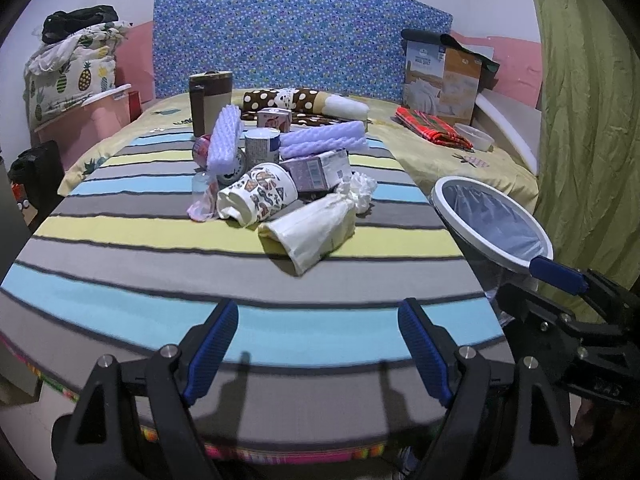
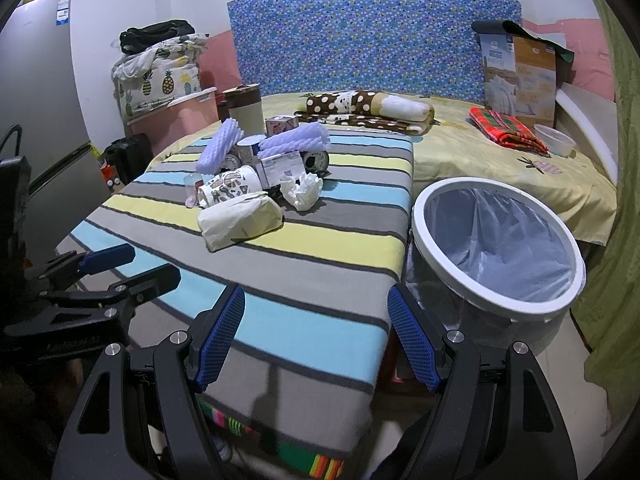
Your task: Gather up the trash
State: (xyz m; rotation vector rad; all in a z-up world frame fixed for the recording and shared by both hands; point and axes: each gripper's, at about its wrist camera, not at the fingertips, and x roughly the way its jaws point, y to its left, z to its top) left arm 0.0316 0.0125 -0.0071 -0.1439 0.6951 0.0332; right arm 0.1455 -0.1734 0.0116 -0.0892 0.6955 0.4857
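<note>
Both grippers — left gripper (image 1: 318, 346) and right gripper (image 2: 316, 334) — hang nearest, fingers spread wide, holding nothing. Farther on, mid-blanket, the crumpled tissue (image 2: 302, 191) looks light and soft — pinch its bunched top. The lined bin (image 2: 496, 248) stands right.

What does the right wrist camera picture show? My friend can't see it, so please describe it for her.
A pile of trash sits on a striped blanket, with a white bin lined with a bag standing beside it on the right. The open right gripper points at the blanket, holding nothing, and the left gripper shows at the left edge.
</note>
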